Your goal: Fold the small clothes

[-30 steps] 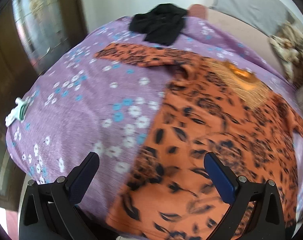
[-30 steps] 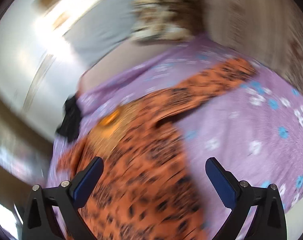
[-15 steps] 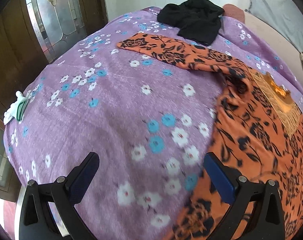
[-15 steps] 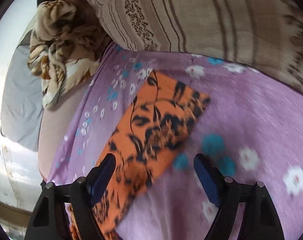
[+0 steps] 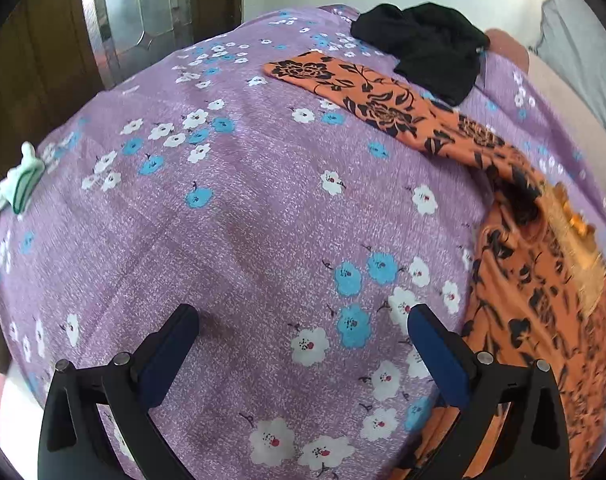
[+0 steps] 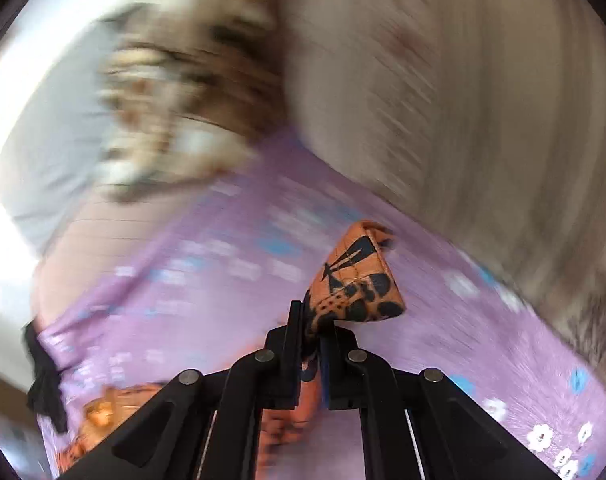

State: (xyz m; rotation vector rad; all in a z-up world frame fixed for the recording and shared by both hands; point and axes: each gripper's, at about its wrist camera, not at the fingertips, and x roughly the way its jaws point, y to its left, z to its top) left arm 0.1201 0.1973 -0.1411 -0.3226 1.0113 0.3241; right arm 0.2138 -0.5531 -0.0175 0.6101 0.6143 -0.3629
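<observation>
An orange top with black flowers [image 5: 535, 280] lies on a purple flowered bedsheet [image 5: 243, 220]. One sleeve [image 5: 367, 96] stretches toward the far end of the bed. My left gripper [image 5: 303, 344] is open and empty, low over the bare sheet left of the top. My right gripper [image 6: 311, 332] is shut on the end of the other orange sleeve [image 6: 355, 280] and holds it lifted above the sheet [image 6: 191, 292]. The right wrist view is blurred by motion.
A black garment [image 5: 427, 48] lies bunched at the bed's far end. A small white and green cloth [image 5: 17, 184] sits at the left edge. A striped pillow [image 6: 463, 100] and a tan patterned blanket [image 6: 183, 92] lie beyond the right gripper. A wood-and-glass door [image 5: 143, 12] stands behind the bed.
My right gripper closed on the sleeve end and lifted it. My left gripper moved left, off the top and over the bare sheet.
</observation>
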